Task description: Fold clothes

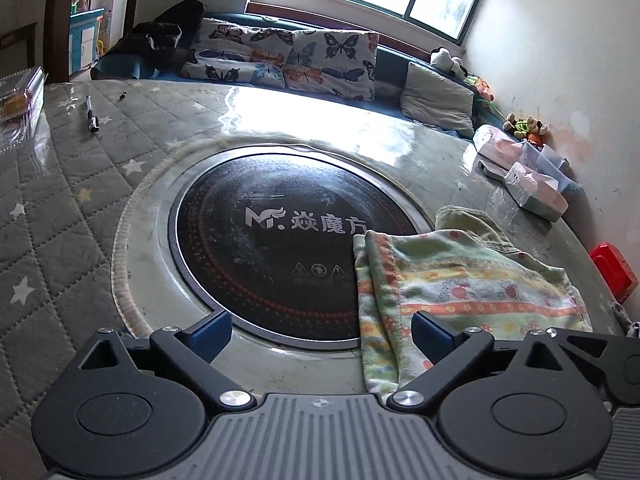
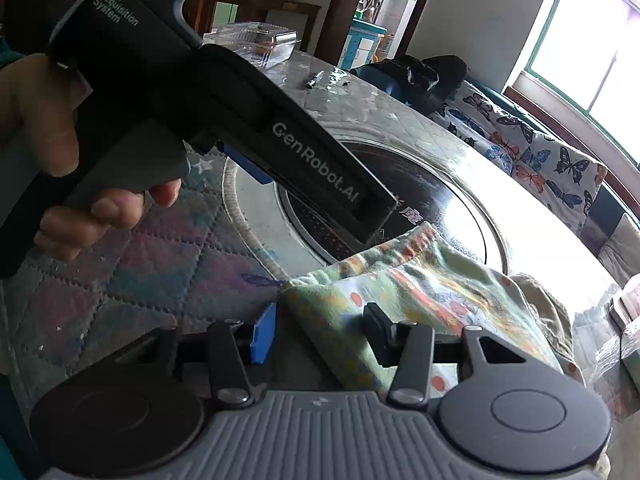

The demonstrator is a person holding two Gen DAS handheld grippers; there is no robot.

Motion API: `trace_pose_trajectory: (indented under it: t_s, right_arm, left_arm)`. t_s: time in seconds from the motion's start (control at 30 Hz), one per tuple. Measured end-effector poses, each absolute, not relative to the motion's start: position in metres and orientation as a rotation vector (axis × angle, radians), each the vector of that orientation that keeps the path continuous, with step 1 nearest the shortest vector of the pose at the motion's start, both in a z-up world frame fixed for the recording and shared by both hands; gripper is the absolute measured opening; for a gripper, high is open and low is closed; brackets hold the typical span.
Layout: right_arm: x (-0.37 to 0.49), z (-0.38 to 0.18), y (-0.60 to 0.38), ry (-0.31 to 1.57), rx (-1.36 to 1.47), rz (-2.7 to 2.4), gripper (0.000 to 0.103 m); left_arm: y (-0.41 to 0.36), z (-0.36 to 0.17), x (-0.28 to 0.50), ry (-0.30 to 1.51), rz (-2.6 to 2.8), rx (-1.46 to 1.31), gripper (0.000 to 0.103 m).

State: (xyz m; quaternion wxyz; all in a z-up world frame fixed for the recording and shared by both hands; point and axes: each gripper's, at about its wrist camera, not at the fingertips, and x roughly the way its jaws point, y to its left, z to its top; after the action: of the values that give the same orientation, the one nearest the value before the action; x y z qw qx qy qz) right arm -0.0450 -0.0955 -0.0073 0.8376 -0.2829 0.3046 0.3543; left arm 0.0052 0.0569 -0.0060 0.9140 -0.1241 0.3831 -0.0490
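- The task's thing, a small pastel green garment with orange and yellow flowered bands (image 1: 460, 280), lies already doubled over in the lower right of the left wrist view, its left edge over the rim of the round black glass cooktop with white lettering (image 1: 272, 248) set into the table.
- My judgement: one fold is done and the next is being set up, with a fresh grasp on the near edge not yet secured.
- The left gripper (image 1: 322, 334) has its blue-padded jaws spread wide and empty; one pad is over the bare rim of the cooktop, the other over the cloth's near left corner.
- The right gripper (image 2: 320, 330), at the bottom of its own view, has jaws partly open, with the garment's (image 2: 400, 284) near corner lying between them; no pad visibly presses on it.
- The next move likely calls for closing on that corner without catching the quilted grey star-print table cover (image 1: 52, 216).
- Both grippers tilt downward at the table; a person's hand (image 2: 48, 152) at the left of the right wrist view grips the left tool's handle.
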Motion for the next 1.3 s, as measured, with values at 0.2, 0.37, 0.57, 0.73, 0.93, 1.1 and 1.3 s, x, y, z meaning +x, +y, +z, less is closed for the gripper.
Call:
trace_pose_trajectory:
  t_s: [0.2,0.37,0.57,0.73,0.93,1.1,1.3]
  right_arm:
    - [-0.037,-0.005,-0.101,0.664,-0.55,0.737,0.028]
    - [-0.031,0.002,-0.109,0.678,-0.485,0.735,0.02]
    - [-0.024,0.014,-0.122,0.693,-0.388,0.742,0.014]
    - [-0.019,0.025,-0.136,0.696,-0.307,0.743,0.013]
    - [-0.013,0.036,-0.149,0.681,-0.233,0.738,0.012]
    - [-0.011,0.042,-0.16,0.665,-0.196,0.737,0.011]
    - [-0.011,0.045,-0.169,0.657,-0.172,0.744,0.011]
  left_arm:
    - [0.056,-0.005,0.007,0.79,-0.105,-0.263,0.103]
    - [0.055,-0.005,0.008,0.8,-0.118,-0.275,0.103]
    - [0.053,-0.006,0.012,0.819,-0.138,-0.315,0.103]
    - [0.05,-0.007,0.018,0.843,-0.171,-0.393,0.103]
    - [0.044,-0.008,0.03,0.866,-0.201,-0.482,0.102]
    - [0.041,-0.014,0.041,0.893,-0.223,-0.579,0.097]
    - [0.03,-0.018,0.055,0.909,-0.253,-0.621,0.08]
